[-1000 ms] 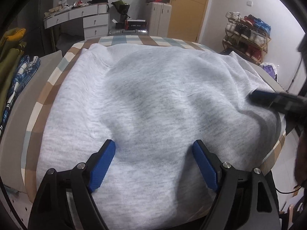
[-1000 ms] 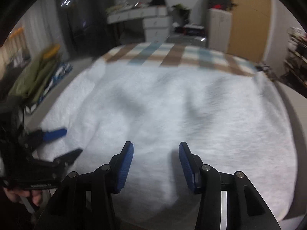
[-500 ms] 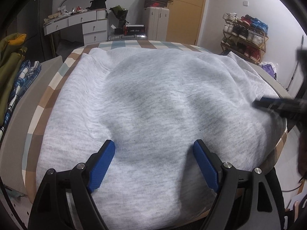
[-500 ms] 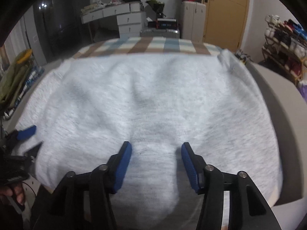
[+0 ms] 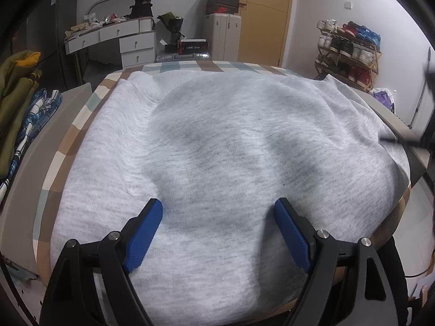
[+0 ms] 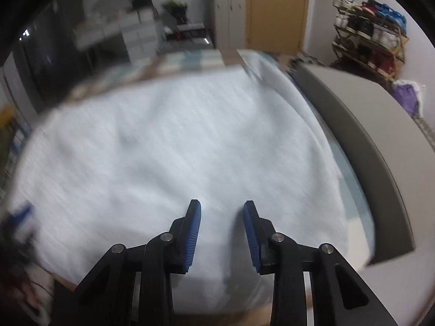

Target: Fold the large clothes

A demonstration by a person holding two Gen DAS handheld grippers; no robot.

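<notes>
We see a big grey sweatshirt spread flat over the surface, which has a checked cover showing along its left and far edges. The sweatshirt fills most of both views, w/ soft wrinkles across it. Left of the surface lies a pile of clothes; at the far right wall stands a shoe rack. Our left gripper hovers over the near hem, blue fingers spread wide, holding nothing. Our right gripper is over the sweatshirt too, fingers apart w/ a narrower gap; that view is blurred.
</notes>
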